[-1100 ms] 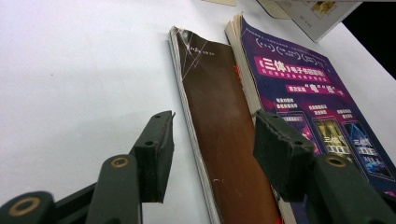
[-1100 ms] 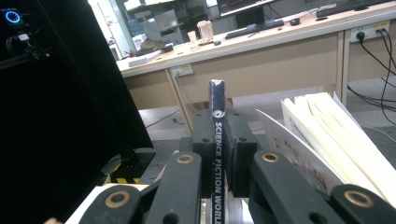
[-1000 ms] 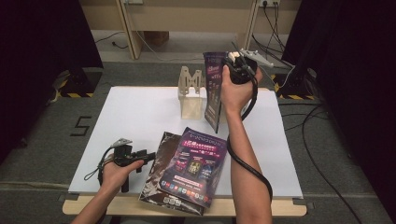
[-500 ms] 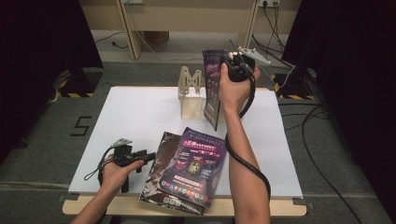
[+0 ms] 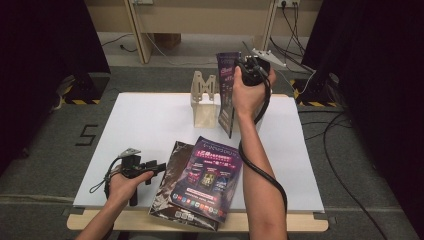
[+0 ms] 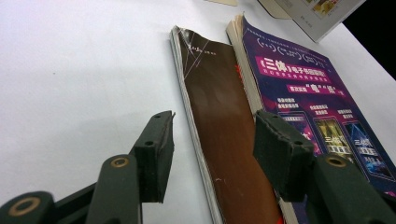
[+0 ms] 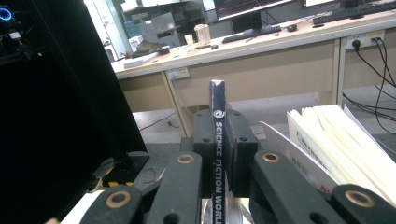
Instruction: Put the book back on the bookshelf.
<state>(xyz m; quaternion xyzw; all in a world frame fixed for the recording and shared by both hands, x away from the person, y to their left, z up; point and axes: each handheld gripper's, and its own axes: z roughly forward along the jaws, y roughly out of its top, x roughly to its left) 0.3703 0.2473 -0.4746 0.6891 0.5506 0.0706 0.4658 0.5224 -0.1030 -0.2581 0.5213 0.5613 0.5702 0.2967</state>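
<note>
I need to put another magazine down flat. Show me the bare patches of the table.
Free: the left half of the white table, between the wooden rack and the left gripper; also the right edge. Crowded: front centre, where two magazines lie overlapped.

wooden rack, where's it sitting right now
In the high view the wooden rack stands upright at the table's far middle, just left of the magazine held upright in the right tongs.

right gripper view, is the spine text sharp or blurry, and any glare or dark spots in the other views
Right gripper view: the magazine spine lettering reads sharp between the shut jaws of the right gripper; a black curtain darkens the left. Left gripper view: the white table looks bright and washed out. High view: dark sides, soft overall.
</note>
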